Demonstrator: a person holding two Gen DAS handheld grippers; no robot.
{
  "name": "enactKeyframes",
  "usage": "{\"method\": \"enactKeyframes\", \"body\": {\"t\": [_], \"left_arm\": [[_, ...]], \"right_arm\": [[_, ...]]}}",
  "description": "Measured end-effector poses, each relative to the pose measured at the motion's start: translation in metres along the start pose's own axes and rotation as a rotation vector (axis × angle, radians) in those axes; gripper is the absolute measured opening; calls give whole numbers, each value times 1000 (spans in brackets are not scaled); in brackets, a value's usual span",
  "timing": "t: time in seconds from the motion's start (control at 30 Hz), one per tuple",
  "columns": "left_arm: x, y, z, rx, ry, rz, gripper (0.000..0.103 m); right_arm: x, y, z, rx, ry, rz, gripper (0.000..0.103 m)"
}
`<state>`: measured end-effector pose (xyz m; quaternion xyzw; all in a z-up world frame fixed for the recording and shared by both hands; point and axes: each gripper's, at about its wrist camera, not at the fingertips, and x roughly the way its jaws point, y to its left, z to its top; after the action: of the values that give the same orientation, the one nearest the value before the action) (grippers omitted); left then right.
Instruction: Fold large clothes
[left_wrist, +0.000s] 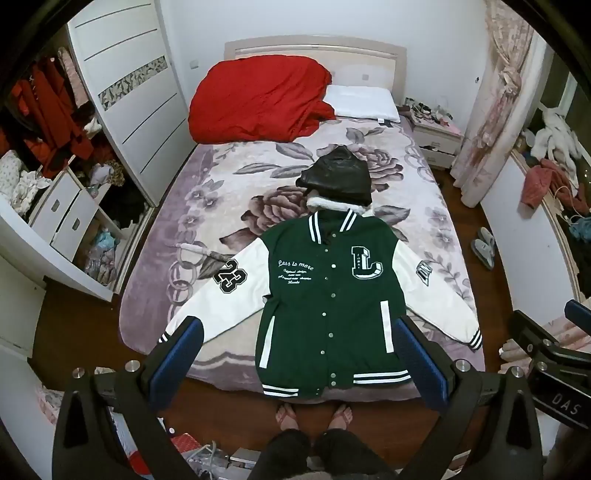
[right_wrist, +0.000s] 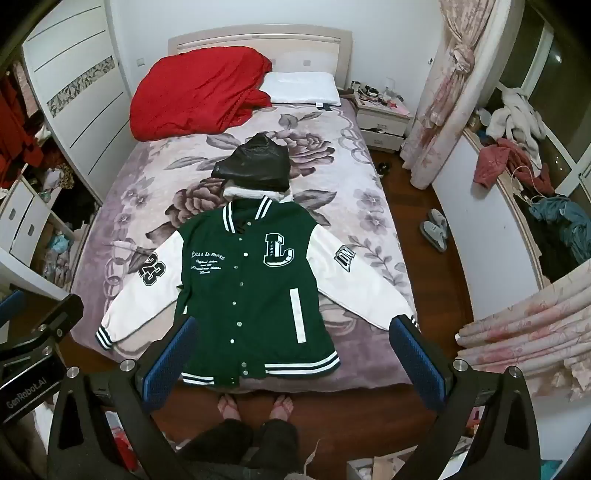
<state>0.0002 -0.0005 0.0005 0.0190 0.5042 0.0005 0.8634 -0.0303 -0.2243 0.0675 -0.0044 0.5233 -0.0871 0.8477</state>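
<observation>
A green varsity jacket (left_wrist: 328, 291) with white sleeves lies flat, front up and buttoned, at the foot of the bed, sleeves spread to both sides. It also shows in the right wrist view (right_wrist: 251, 288). A black folded garment (left_wrist: 338, 181) lies just beyond its collar. My left gripper (left_wrist: 299, 354) is open and empty, held well above the jacket's hem. My right gripper (right_wrist: 293, 354) is open and empty, also above the hem, to the right of the left one.
The bed (left_wrist: 207, 206) has a floral blanket, a red duvet (left_wrist: 258, 99) and a white pillow (left_wrist: 360, 101) at its head. An open wardrobe (left_wrist: 55, 147) stands left, a nightstand (left_wrist: 437, 138) and curtains right. Slippers (right_wrist: 434, 229) lie on the floor. The person's feet (left_wrist: 314, 411) stand at the bed's foot.
</observation>
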Motion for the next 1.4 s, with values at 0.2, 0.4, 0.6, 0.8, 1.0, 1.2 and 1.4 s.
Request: {"method": "enactKeyframes", "body": {"t": [0.2,0.4,0.6,0.8,1.0,1.2,1.4], "left_arm": [[0,-8,2,0,-9,-6,103],[-1,-4,2,-1,-12,-16,103],[-4,0,-1,-2,-25,-19,103],[-8,4,-5,-11,-29,-24,103],[-10,7,-7,-13,-28,-23,103],[-10,9,-8,-16,-26,-30,103],[-10,10,-11,-12,-33,-33,103]], "right_arm": [[-5,-2,-1,6,-8,5,103],[-7,0,-6,2,-10,7,103],[-11,2,0,1,-16,2,103],[-15,4,-1,-3,-22,3,103],[-25,7,0,-5,-28,9,103],[-25,8,-3,-6,-27,5,103],[-26,9,-2,-2,-29,3,103]]}}
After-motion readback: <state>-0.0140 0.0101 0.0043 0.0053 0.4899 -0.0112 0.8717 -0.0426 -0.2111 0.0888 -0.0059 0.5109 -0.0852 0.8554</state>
